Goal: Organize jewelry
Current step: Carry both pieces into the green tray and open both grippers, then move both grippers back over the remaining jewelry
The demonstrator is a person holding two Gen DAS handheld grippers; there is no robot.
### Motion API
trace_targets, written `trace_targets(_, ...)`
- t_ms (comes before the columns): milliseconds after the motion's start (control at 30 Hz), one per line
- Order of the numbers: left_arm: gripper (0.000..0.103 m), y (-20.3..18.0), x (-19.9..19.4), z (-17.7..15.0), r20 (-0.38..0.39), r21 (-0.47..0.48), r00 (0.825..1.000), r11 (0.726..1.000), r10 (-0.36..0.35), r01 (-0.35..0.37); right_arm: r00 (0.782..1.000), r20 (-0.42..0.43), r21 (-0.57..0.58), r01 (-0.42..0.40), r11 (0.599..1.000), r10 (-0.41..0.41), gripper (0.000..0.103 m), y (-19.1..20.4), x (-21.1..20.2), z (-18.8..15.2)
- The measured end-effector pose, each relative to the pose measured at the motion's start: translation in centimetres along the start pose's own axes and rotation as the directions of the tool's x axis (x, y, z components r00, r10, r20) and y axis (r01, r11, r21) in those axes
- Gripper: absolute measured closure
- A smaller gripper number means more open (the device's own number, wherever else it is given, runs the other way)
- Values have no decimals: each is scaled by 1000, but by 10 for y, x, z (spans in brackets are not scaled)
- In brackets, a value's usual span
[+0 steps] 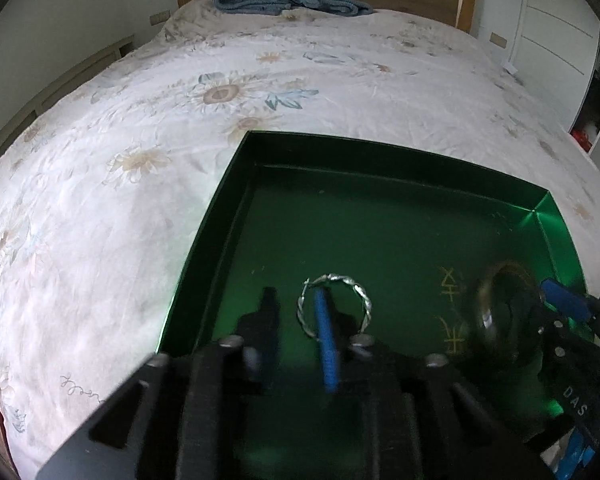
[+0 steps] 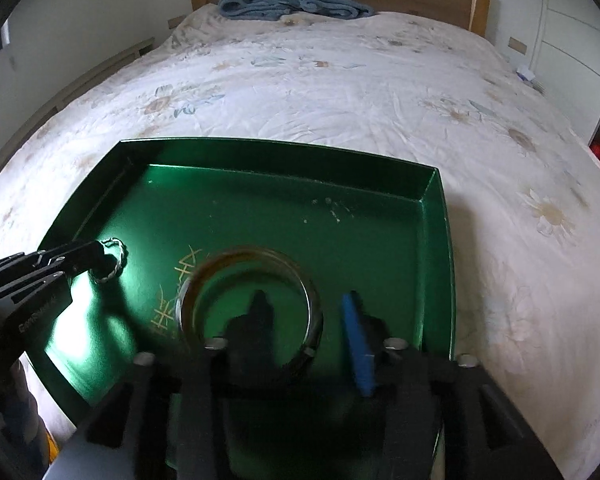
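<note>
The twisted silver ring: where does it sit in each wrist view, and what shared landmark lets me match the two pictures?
Left wrist view: the twisted silver ring is low and centre, looped around the blue pad of the left tongs.
Right wrist view: the ring is at the left edge, at the tip of the left tongs.
Shared landmark: the gold characters on the green tray's floor.
</note>
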State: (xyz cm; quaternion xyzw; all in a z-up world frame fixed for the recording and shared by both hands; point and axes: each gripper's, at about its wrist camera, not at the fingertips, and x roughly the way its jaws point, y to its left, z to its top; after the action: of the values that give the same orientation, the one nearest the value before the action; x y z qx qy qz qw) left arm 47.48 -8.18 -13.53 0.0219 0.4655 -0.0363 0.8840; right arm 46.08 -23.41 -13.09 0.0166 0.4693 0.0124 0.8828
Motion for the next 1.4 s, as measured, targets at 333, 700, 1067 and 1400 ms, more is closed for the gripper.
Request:
trace_targets(333,77,30,-79,-14,116,-39,991,997,-60,65,992,119,53,-36,998,29,56,-2,-80,-7)
trace_targets(700,77,62,-215,-64,220,-40,974,997,-55,66,957,279,48,-97,994,80,44,14,-233,-54)
trace_targets(1067,66,65,-310,-133,277,-23,959,997,-68,77,926,354,14,-144,990,130,42,22,-340,-143)
trace_targets(1400,66,66,-341,-187,291,13,954,997,-76,75,915,386,50,-150,987,120,39,4,-383,-197)
